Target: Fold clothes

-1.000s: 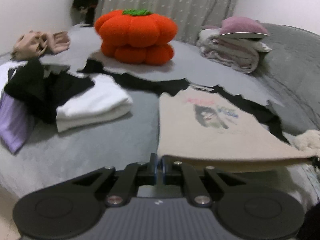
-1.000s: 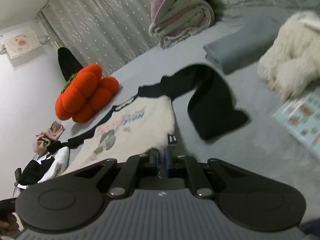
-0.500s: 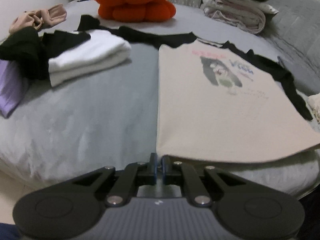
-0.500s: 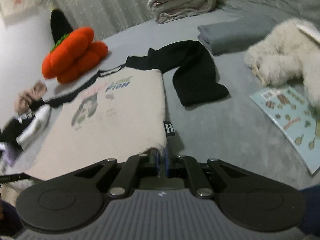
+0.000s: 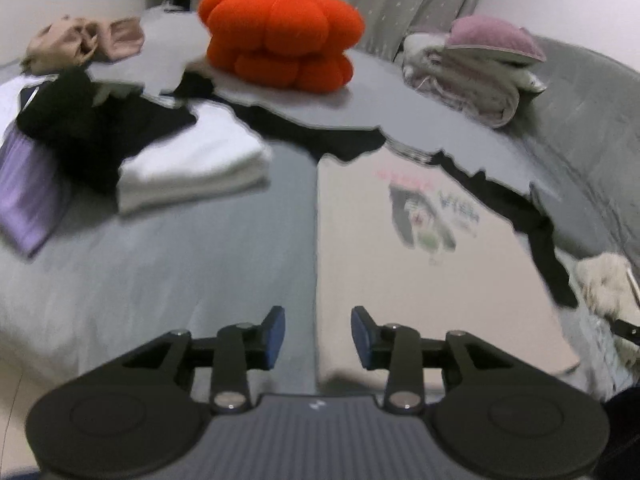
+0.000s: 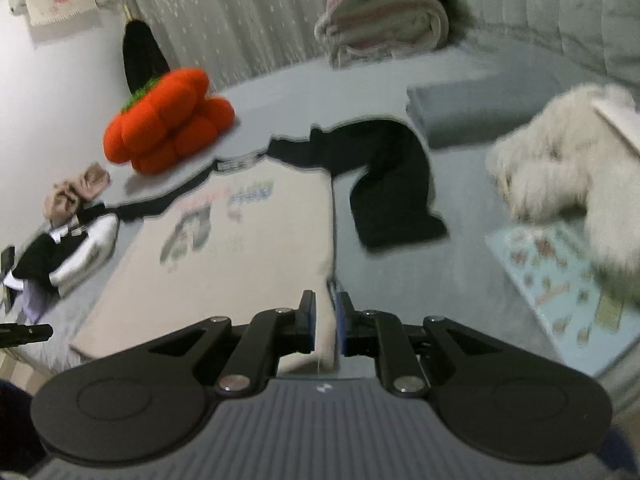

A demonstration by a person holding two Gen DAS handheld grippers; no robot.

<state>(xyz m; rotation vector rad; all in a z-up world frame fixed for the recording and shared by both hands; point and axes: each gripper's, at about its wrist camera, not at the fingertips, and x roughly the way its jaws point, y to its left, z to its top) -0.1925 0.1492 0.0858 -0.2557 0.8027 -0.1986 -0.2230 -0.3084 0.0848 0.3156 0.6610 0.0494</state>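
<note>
A cream shirt (image 5: 420, 280) with black sleeves and a printed front lies flat on the grey bed (image 5: 180, 272). My left gripper (image 5: 318, 336) hovers over its near left hem corner. Its jaws are opening, and the pads stand apart on either side of the shirt's left edge without touching it. In the right wrist view the same shirt (image 6: 248, 248) reaches to my right gripper (image 6: 326, 328). That gripper's jaws are opening too, with the near right hem corner loose in the narrow gap. A black sleeve (image 6: 392, 184) lies bent to the right.
An orange pumpkin cushion (image 5: 280, 36) sits at the back. A folded white garment (image 5: 192, 168) with black and purple clothes lies to the left. Stacked blankets (image 5: 472, 72) are at the back right. A fluffy white plush (image 6: 568, 152) and a picture booklet (image 6: 560, 280) lie right.
Both grippers had the shirt's lower hem pinched and stretched it out flat on the bed. Now both have parted their jaws, the left widely, the right a little.
</note>
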